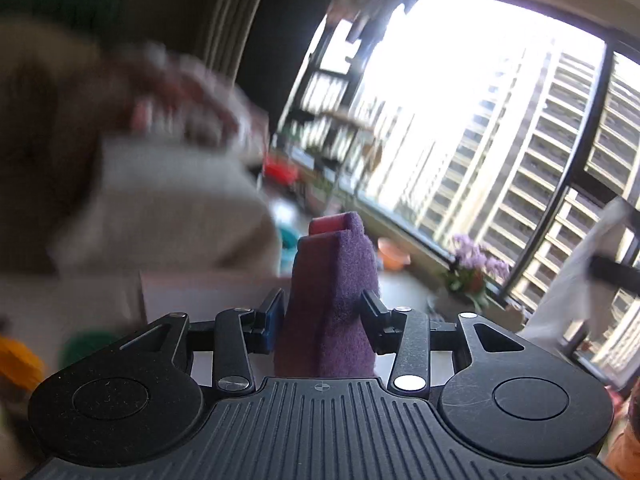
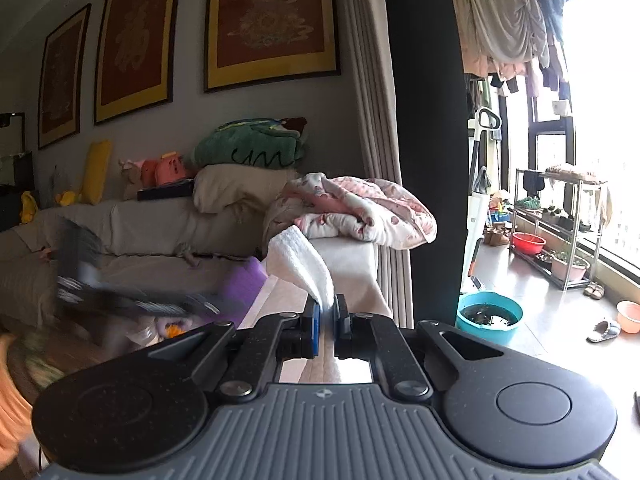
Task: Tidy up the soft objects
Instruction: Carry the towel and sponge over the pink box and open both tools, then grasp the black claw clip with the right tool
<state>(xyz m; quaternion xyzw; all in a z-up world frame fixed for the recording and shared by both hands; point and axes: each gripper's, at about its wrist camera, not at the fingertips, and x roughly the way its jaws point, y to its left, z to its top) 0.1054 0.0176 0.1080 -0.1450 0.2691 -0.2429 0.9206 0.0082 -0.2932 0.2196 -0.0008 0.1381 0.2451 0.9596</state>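
My left gripper (image 1: 326, 316) is shut on a purple and red scouring sponge (image 1: 340, 280), which stands upright between the jaws, held in the air. My right gripper (image 2: 326, 320) is shut on a white towel (image 2: 298, 262) that sticks up and curls to the left above the jaws. In the right wrist view, the left gripper shows as a dark blur (image 2: 120, 292) at the left, with a purple patch (image 2: 242, 284) beside it. The left wrist view is blurred by motion.
A grey sofa (image 2: 152, 232) carries a pink blanket (image 2: 360, 212), a beige pillow (image 2: 236, 188), a green blanket (image 2: 252, 144) and plush toys. A teal basin (image 2: 490, 316), red basin (image 2: 528, 242) and shelf rack (image 2: 560, 216) stand by the window. Potted flowers (image 1: 476, 268) sit near the window.
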